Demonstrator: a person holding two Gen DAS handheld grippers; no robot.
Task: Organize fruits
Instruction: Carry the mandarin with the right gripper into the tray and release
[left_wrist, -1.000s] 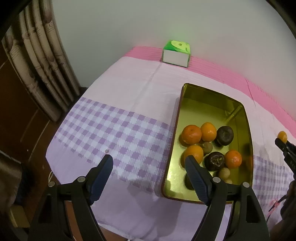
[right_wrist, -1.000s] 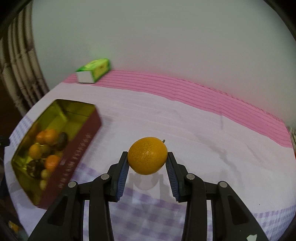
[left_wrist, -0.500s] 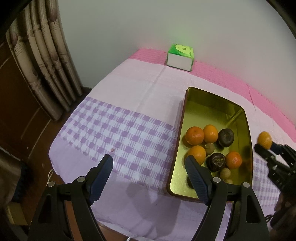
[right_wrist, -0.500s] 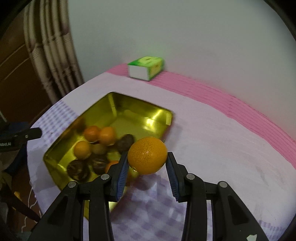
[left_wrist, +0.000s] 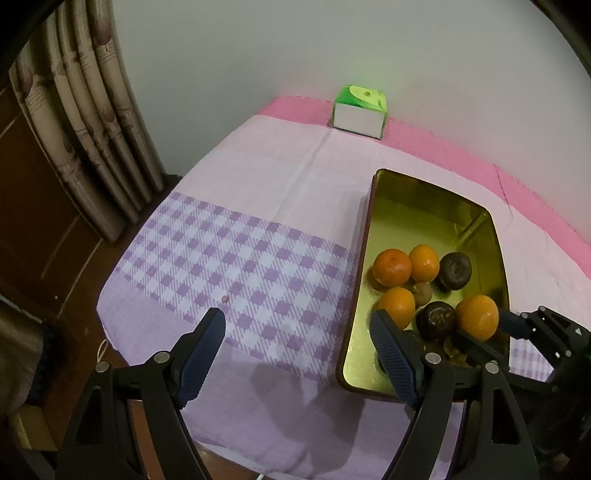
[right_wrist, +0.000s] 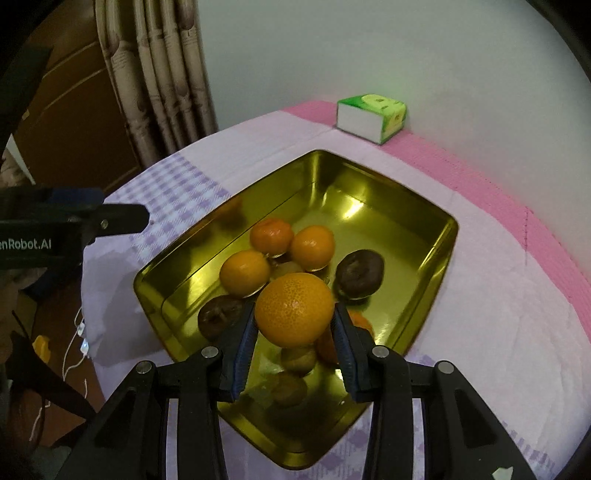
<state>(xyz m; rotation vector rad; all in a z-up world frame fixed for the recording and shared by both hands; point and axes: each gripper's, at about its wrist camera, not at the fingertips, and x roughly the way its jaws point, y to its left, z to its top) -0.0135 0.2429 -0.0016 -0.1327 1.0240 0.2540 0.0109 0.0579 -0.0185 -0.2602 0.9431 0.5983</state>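
Note:
A gold metal tin (right_wrist: 424, 280) (left_wrist: 428, 206) lies on the pink and purple cloth and holds several oranges, two dark brown fruits (right_wrist: 360, 273) and small pale fruits. My right gripper (right_wrist: 293, 328) is shut on an orange (right_wrist: 294, 309) and holds it above the near end of the tin. In the left wrist view this orange (left_wrist: 477, 317) shows over the tin's right rim, with the right gripper (left_wrist: 491, 328) around it. My left gripper (left_wrist: 299, 339) is open and empty above the checked cloth, at the tin's left near corner.
A green and white tissue box (left_wrist: 360, 111) (right_wrist: 371, 117) stands at the back by the wall. A curtain (left_wrist: 85, 122) hangs at the left, past the table edge. Cables (right_wrist: 75, 347) lie on the floor at the left.
My right gripper has carried the orange from over the open cloth leftward to above the tin. The left gripper has stayed open and drawn back a little.

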